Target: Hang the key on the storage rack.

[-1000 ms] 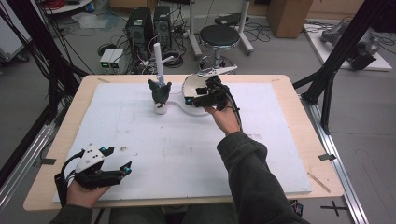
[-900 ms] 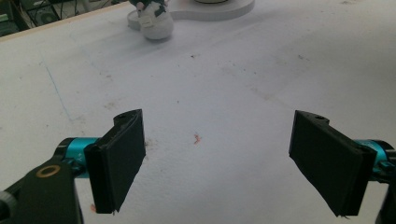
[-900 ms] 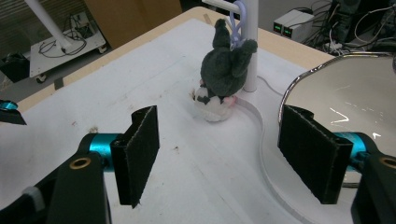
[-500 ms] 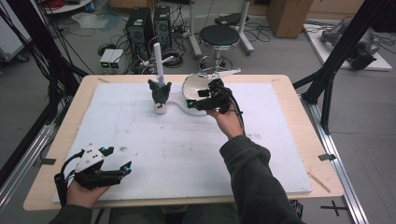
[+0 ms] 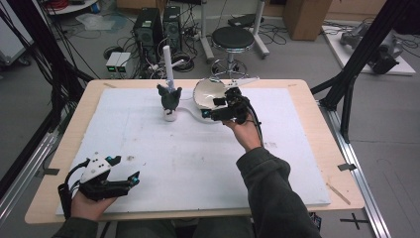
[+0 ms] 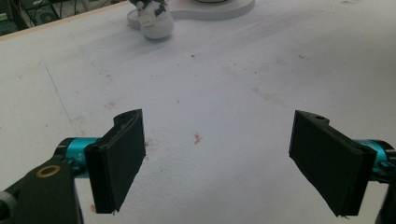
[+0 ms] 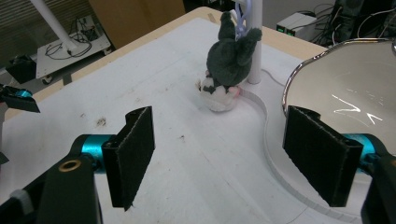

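1. Slightly nearer the bowl (image 5: pixel 209 92) than a second ago, the right gripper (image 5: pixel 224 110) is hovering at its rim, jaws gaping wide and empty.
2. Resting at the bench's (image 5: pixel 307 99) near left corner, the left gripper (image 5: pixel 115 179) is also spread wide.
3. Glossy, rigid and probably fragile, the bowl is sitting empty on a white base; its rim looks grippable.
4. Beside it, a soft plush toy (image 7: pixel 229 63) is leaning against a white post.

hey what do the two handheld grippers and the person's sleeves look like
Both grippers are black-bodied. Each has two flat rectangular black jaw pads on teal blue mounts, with a brass-coloured ring on the body near one mount. The left gripper carries a pale grey three-cornered plate with dark dots and a black cable looping behind it. A black cable trails from the right gripper too. The sleeves are dark olive green.
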Demonstrator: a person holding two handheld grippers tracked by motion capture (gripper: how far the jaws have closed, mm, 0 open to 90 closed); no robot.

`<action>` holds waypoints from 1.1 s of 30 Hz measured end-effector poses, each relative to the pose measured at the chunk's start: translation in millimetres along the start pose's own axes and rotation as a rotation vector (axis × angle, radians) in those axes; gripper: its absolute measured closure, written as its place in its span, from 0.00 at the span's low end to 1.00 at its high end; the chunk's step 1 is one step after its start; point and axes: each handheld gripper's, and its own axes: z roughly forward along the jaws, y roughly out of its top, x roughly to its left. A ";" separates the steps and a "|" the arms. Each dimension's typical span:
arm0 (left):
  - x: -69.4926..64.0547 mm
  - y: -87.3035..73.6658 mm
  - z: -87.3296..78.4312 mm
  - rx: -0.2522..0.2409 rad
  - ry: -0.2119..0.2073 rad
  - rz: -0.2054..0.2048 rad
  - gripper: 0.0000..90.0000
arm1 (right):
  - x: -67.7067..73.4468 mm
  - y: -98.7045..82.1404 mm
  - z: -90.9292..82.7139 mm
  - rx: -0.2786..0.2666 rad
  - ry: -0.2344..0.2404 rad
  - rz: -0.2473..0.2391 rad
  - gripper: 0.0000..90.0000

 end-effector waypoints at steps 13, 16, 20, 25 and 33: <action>0.0 0.5 -0.7 0.003 -0.003 0.008 0.21 | 1.5 -10.0 -6.6 -0.018 -0.002 -0.001 0.24; 0.0 0.5 -0.4 0.003 -0.004 0.008 0.21 | 1.2 -14.5 -8.6 -0.011 -0.002 0.002 0.23; -1.0 0.7 -0.7 0.002 -0.003 0.006 0.21 | 0.9 -20.1 -11.4 -0.008 -0.005 0.011 0.22; -0.9 0.7 -0.5 0.004 -0.003 0.006 0.21 | 0.7 -26.0 -15.9 -0.014 -0.007 0.013 0.21; -0.7 1.0 -0.4 0.006 -0.004 0.011 0.21 | 0.7 -31.5 -22.2 -0.016 -0.010 0.011 0.19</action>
